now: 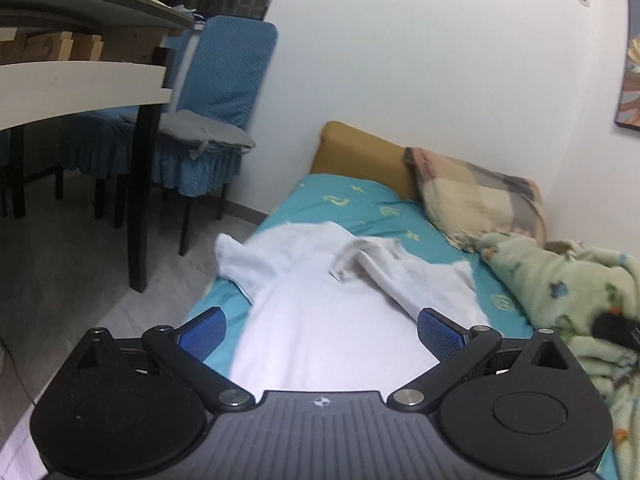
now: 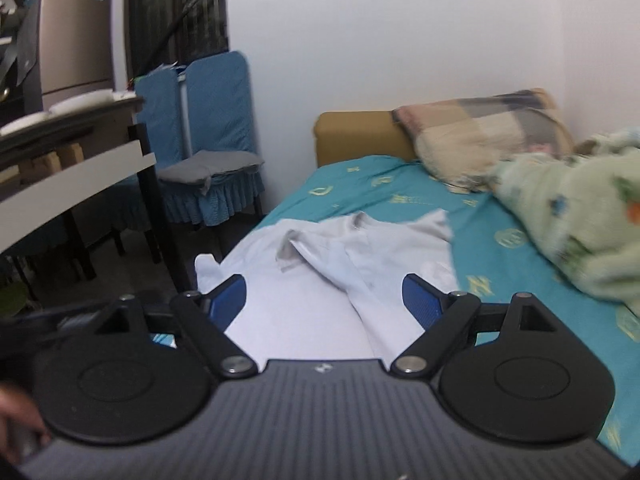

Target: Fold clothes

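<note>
Left wrist view: left gripper [image 1: 320, 330] spread wide, blue pads [image 1: 202, 334] apart with nothing between them, hovering over a white shirt [image 1: 320, 320] laid out on a bed. Shirt lengthwise along the teal sheet [image 1: 360, 200], collar [image 1: 360, 258] at the far end, one sleeve [image 1: 236, 254] hanging toward the bed's left edge, the other side folded inward across the chest. Beyond the shirt, a mustard headboard [image 1: 352, 148] against the white wall, a patchwork pillow [image 1: 476, 200] leaning on it, a pale green blanket [image 1: 560, 292] bunched at the right. On the left, a blue-covered chair [image 1: 216, 100] with a grey cloth [image 1: 204, 130] on its seat, beside a table [image 1: 80, 92]

Right wrist view: right gripper [image 2: 324, 300] likewise released, jaws splayed and gripping nothing, above the same shirt [image 2: 304, 320] near its lower part. Collar [image 2: 320, 236] toward the headboard [image 2: 360, 136], right sleeve [image 2: 432, 228] lying flat on the sheet [image 2: 500, 260]. Pillow [image 2: 480, 136] and blanket [image 2: 580, 216] at the right; chair [image 2: 216, 120] and table [image 2: 72, 168] at the left. Part of a hand [image 2: 16, 420] at the lower left edge, blurred
</note>
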Action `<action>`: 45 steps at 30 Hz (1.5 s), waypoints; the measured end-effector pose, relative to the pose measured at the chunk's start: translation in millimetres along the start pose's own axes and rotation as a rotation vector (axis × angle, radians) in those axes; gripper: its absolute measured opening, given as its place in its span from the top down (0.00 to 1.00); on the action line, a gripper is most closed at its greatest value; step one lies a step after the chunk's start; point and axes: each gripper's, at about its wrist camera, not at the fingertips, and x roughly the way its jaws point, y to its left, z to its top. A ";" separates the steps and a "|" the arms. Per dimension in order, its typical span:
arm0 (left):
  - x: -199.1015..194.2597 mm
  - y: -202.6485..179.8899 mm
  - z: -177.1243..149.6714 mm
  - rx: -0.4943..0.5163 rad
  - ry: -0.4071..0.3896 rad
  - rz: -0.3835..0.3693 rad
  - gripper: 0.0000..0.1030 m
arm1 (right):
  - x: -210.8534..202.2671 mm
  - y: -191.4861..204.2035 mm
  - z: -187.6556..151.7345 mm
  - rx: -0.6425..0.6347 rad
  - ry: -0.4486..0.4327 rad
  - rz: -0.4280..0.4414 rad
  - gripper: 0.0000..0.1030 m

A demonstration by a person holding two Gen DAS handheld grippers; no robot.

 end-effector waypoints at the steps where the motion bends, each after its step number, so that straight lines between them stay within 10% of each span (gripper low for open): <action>1: -7.5 -6.3 -3.3 0.010 0.004 -0.009 0.00 | -17.4 -2.1 -7.7 0.014 -0.009 -0.015 0.16; 18: -29.2 -171.1 -125.3 0.368 0.273 -0.220 0.18 | -149.7 -167.5 -25.9 0.425 -0.244 -0.290 0.16; 30: -8.1 -334.0 -203.4 0.567 0.361 -0.521 0.35 | -141.4 -236.9 -63.0 0.609 -0.243 -0.472 0.16; 34: 15.6 -349.5 -245.5 0.651 0.445 -0.517 0.50 | -137.6 -248.6 -71.0 0.668 -0.239 -0.494 0.16; 39: 35.6 -345.3 -261.1 0.635 0.474 -0.495 0.99 | -129.8 -248.6 -72.8 0.653 -0.228 -0.498 0.16; 45: 13.9 -318.7 -217.1 0.484 0.396 -0.553 0.99 | -133.0 -241.5 -70.5 0.619 -0.281 -0.543 0.16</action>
